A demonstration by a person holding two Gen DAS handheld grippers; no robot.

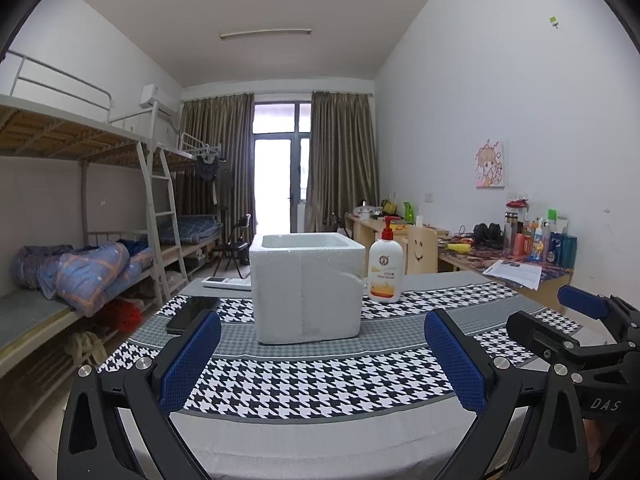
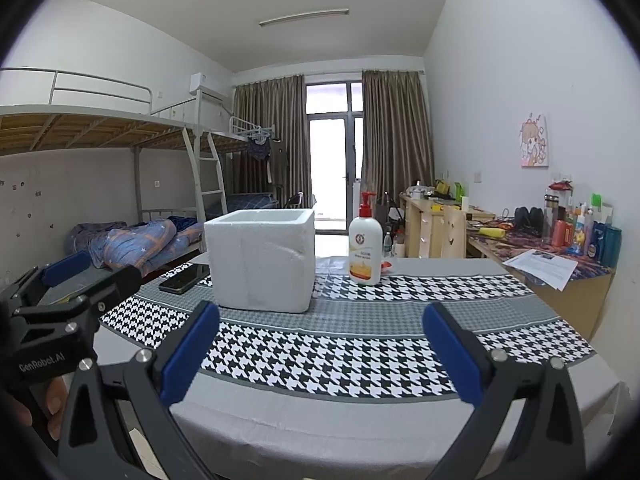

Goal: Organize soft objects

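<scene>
A white foam box (image 1: 308,288) (image 2: 262,260), open at the top, stands on the table with the houndstooth cloth (image 1: 320,384) (image 2: 340,360). Its inside is hidden from both views. My left gripper (image 1: 320,344) hovers open over the table's near edge, well short of the box, with nothing between its blue pads (image 1: 192,356). My right gripper (image 2: 320,340) is likewise open and empty, to the right of the left one. Each shows in the other's view: the right gripper (image 1: 560,320) and the left gripper (image 2: 80,276). No soft item lies on the table in view.
A white pump bottle with a red top (image 1: 385,268) (image 2: 364,248) stands just right of the box. A black phone (image 1: 192,314) (image 2: 182,279) lies to its left, a white flat device (image 1: 224,282) behind it. Bunk beds with bedding (image 1: 80,268) stand left, cluttered desks (image 2: 560,248) right.
</scene>
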